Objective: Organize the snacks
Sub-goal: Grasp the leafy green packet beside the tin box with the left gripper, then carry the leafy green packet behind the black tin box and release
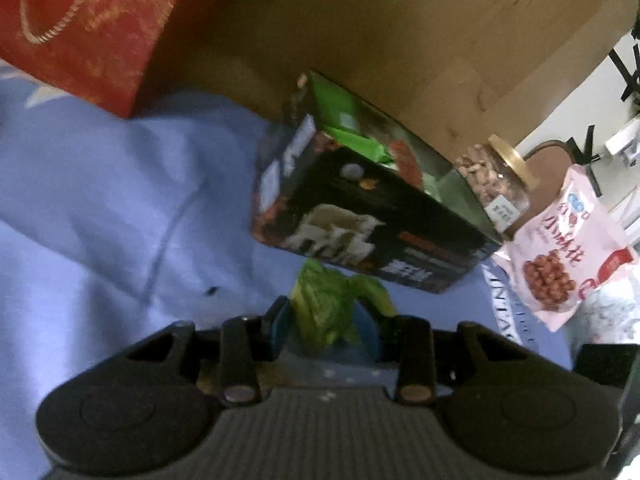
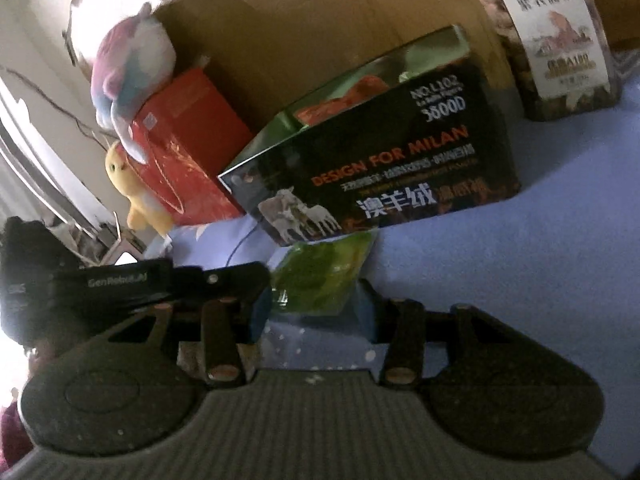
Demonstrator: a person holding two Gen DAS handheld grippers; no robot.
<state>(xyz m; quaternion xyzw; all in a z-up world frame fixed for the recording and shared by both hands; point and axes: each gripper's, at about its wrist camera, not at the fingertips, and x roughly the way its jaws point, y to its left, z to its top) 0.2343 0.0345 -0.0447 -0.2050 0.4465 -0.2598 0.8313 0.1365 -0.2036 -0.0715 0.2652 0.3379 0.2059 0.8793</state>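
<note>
Jaws of both grippers, left [image 1: 326,322] and right [image 2: 316,304], pinch one green snack packet [image 1: 334,308], just in front of the black box [image 2: 384,160]. Pkt looks light, thin, crinkly, prob slippery film; best gripped at opposite edges, not the middle.

Box reads "DESIGN FOR MILAN", "NO.L102". Nut jar [image 2: 548,36], right of the box, has a Chinese label. Pink bag [image 1: 560,248] print is too blurred to read.
</note>
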